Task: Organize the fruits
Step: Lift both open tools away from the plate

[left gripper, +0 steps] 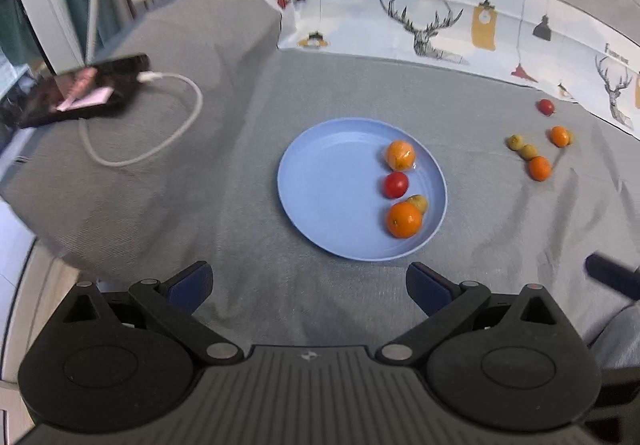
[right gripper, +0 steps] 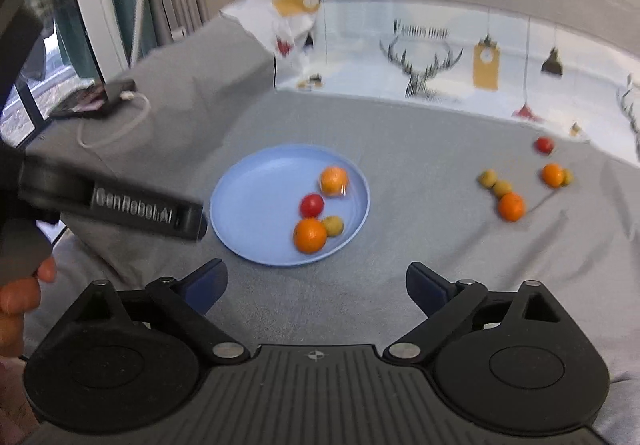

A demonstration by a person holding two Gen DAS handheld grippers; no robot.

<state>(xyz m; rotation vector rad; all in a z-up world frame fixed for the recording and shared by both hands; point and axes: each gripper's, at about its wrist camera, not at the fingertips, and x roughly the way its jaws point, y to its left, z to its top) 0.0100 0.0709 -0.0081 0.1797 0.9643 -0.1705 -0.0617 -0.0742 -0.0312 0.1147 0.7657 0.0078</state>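
A blue plate (left gripper: pixel 328 181) (right gripper: pixel 256 205) lies on the grey cloth ahead of both grippers. Along its right side sit a wrapped orange (left gripper: pixel 400 155), a red tomato (left gripper: pixel 396 184), a small yellow-green fruit (left gripper: pixel 419 201) and a bare orange (left gripper: pixel 404 220) (right gripper: pixel 310 236). Further right, loose on the cloth, are a red tomato (left gripper: pixel 545 106), two oranges (left gripper: pixel 559 136) (left gripper: pixel 539 168) and some yellow-green fruits (left gripper: pixel 515 141). My left gripper (left gripper: pixel 308 281) hangs open and empty, short of the plate. My right gripper (right gripper: pixel 316 279) is open and empty too, near the plate's front edge.
A dark phone (left gripper: pixel 88 89) with a white cable (left gripper: pixel 188 113) rests on the raised grey cushion at the left. A deer-print cloth (left gripper: pixel 432 25) stands along the back. In the right wrist view, a hand (right gripper: pixel 20 297) holds the left gripper's body (right gripper: pixel 120 205) just left of the plate.
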